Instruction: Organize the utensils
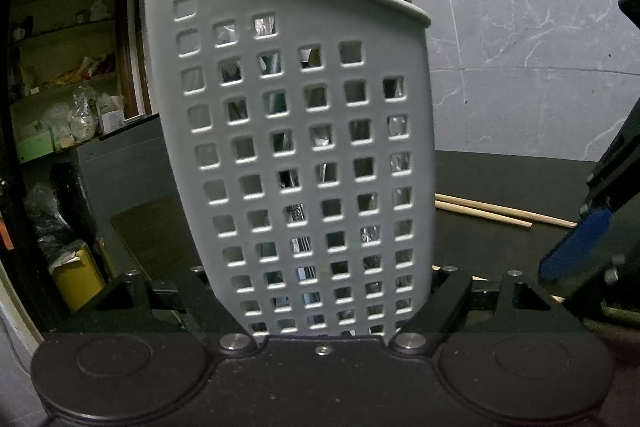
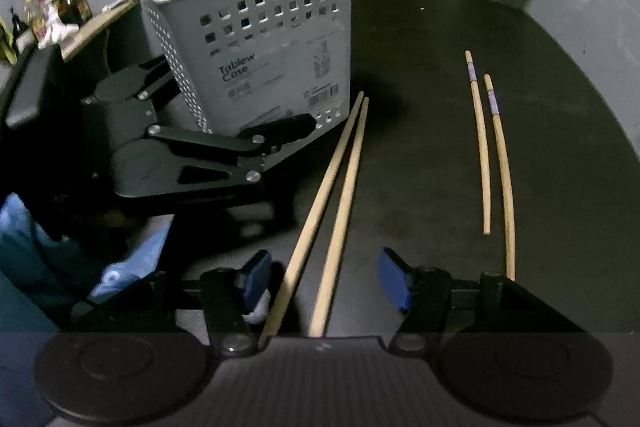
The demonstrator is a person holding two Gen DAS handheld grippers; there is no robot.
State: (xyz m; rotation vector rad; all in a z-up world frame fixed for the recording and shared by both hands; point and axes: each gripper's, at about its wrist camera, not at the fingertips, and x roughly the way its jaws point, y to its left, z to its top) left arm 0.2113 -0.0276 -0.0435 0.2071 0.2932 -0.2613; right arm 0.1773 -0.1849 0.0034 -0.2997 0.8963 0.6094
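Right gripper (image 2: 326,283) spread over plain chopsticks (image 2: 340,187); left gripper (image 1: 324,291) clamps caddy (image 1: 288,147). Next I'd pinch both sticks together.

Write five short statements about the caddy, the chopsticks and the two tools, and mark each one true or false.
1. The left tool clamps the grey caddy. True.
2. The right tool grips the plain chopsticks. False: its jaws are open, the sticks lying between them.
3. The caddy is empty. False: utensils stand in it.
4. Two purple-banded chopsticks lie on the table. True.
5. The caddy lies on its side. False: it stands upright.
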